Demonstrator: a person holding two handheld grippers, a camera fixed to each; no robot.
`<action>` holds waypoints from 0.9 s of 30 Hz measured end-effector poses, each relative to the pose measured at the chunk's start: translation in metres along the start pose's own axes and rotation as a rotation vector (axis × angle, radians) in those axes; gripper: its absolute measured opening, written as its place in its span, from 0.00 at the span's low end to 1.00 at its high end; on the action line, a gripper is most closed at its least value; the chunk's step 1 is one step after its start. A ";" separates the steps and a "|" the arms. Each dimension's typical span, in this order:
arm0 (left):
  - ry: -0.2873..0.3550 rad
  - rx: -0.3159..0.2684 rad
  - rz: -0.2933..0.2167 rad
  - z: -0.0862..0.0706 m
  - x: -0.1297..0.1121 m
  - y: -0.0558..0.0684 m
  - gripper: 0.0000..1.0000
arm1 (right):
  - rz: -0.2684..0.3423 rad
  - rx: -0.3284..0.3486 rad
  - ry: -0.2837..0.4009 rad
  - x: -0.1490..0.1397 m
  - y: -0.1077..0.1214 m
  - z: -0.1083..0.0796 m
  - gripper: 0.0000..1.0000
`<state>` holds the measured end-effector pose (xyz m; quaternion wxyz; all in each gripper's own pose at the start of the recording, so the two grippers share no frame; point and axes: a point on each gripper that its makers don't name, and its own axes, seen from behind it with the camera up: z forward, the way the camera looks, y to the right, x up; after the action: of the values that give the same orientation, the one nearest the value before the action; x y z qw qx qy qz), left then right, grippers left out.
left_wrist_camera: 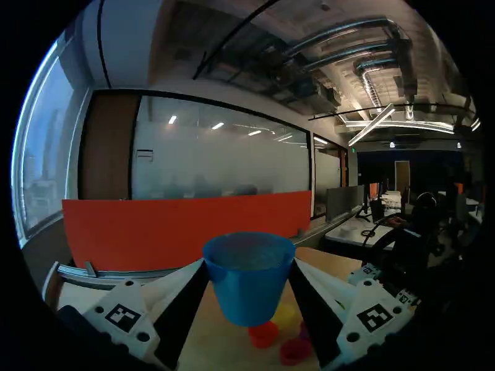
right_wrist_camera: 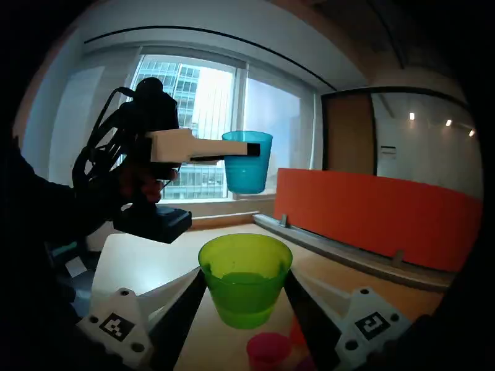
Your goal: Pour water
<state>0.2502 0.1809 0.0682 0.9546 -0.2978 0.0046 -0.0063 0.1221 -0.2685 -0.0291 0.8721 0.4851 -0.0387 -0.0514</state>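
Pouring is not under way: our left gripper point(left_wrist_camera: 249, 273) pinches the blue cup point(left_wrist_camera: 249, 290) high over the desk point(right_wrist_camera: 139, 263), our right gripper point(right_wrist_camera: 244, 279) pinches the part-full green cup point(right_wrist_camera: 245, 297) lower, so we must next align and tilt.

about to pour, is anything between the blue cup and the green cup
Nothing. The right gripper view shows bare air between the blue cup up high and the green cup below it.

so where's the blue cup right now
The blue cup is held aloft between the fingers of the left gripper; in the right gripper view it sits upper-middle against the window, above the green cup.
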 end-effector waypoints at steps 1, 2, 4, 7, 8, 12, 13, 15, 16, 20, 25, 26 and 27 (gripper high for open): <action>-0.004 0.002 0.006 0.000 -0.001 0.000 0.85 | 0.001 -0.001 0.000 0.000 0.000 0.000 0.87; -0.008 0.005 0.013 -0.001 -0.002 -0.001 0.85 | 0.001 -0.002 -0.001 0.000 0.001 0.000 0.87; -0.018 0.005 0.023 -0.002 -0.004 -0.001 0.85 | 0.003 -0.003 -0.002 0.000 0.001 0.000 0.87; -0.035 0.004 0.036 -0.003 -0.008 -0.001 0.86 | 0.006 -0.005 -0.005 0.001 0.002 -0.001 0.87; -0.041 0.003 0.040 -0.003 -0.009 -0.001 0.86 | 0.007 -0.006 -0.007 0.001 0.002 -0.002 0.87; -0.067 0.004 0.046 -0.005 -0.018 -0.002 0.86 | 0.012 -0.009 -0.015 0.001 0.003 -0.005 0.87; -0.075 0.003 0.045 -0.006 -0.022 -0.003 0.86 | 0.013 -0.009 -0.017 0.000 0.003 -0.006 0.87; -0.093 0.003 0.042 -0.007 -0.029 -0.003 0.86 | 0.016 -0.010 -0.024 -0.001 0.004 -0.009 0.87; -0.101 0.003 0.040 -0.007 -0.033 -0.004 0.86 | 0.017 -0.011 -0.028 -0.001 0.004 -0.010 0.87; -0.132 0.004 0.041 -0.009 -0.049 -0.006 0.86 | 0.024 -0.019 -0.046 -0.005 0.007 -0.018 0.87; -0.163 0.005 0.059 -0.014 -0.069 -0.008 0.86 | 0.035 -0.033 -0.071 -0.013 0.014 -0.031 0.87; -0.171 0.005 0.063 -0.015 -0.074 -0.009 0.86 | 0.037 -0.036 -0.077 -0.015 0.016 -0.034 0.87; -0.178 0.006 0.066 -0.015 -0.078 -0.010 0.86 | 0.037 -0.039 -0.084 -0.017 0.017 -0.036 0.87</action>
<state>0.1720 0.1654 0.0613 0.9519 -0.2938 -0.0703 0.0515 0.1107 -0.2271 -0.0340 0.8798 0.4645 -0.0834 -0.0562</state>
